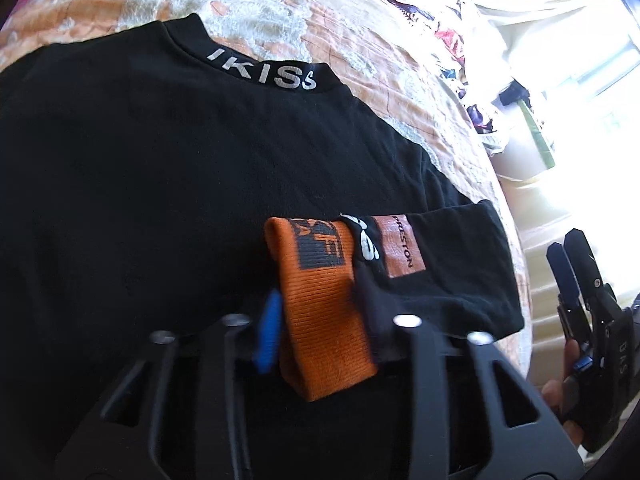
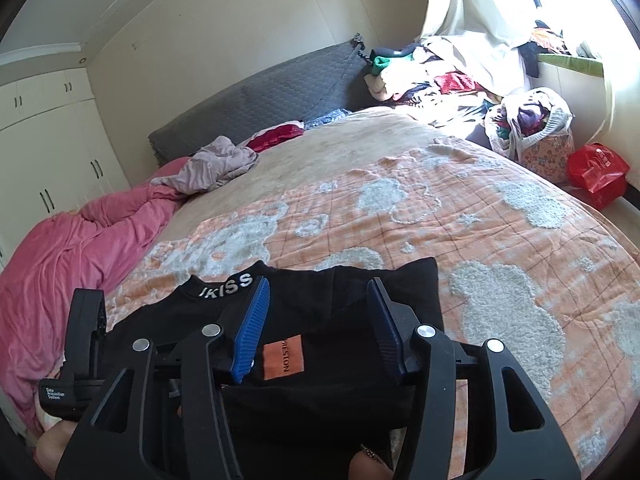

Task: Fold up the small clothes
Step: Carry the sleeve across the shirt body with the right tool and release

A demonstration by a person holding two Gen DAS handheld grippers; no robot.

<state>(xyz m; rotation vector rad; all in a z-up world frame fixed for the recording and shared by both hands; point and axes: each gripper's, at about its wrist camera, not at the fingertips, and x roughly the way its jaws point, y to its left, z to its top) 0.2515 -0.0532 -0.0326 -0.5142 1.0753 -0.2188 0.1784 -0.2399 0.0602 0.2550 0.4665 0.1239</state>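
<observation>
A black shirt (image 1: pixel 160 180) with "IKISS" on its collar lies flat on the orange and white blanket (image 1: pixel 360 40). One sleeve is folded in over the body, with an orange "PRESTON" patch (image 1: pixel 400 246) and an orange cuff (image 1: pixel 316 344). My left gripper (image 1: pixel 332 320) is shut on that orange cuff, one blue pad showing beside it. My right gripper (image 2: pixel 318 312) hovers open above the shirt (image 2: pixel 408 280) and its patch (image 2: pixel 284 356), with nothing pressed between the pads. In the left wrist view the right gripper (image 1: pixel 564 248) sits off the shirt's right edge, held by a hand.
A pink duvet (image 2: pixel 80 248) is bunched at the bed's left, with a lilac garment (image 2: pixel 216 168) near the grey headboard (image 2: pixel 260 96). A clothes pile (image 2: pixel 420 72), a full bag (image 2: pixel 528 120) and a red bag (image 2: pixel 596 172) lie at the far right. Bare blanket (image 2: pixel 400 220) stretches beyond the shirt.
</observation>
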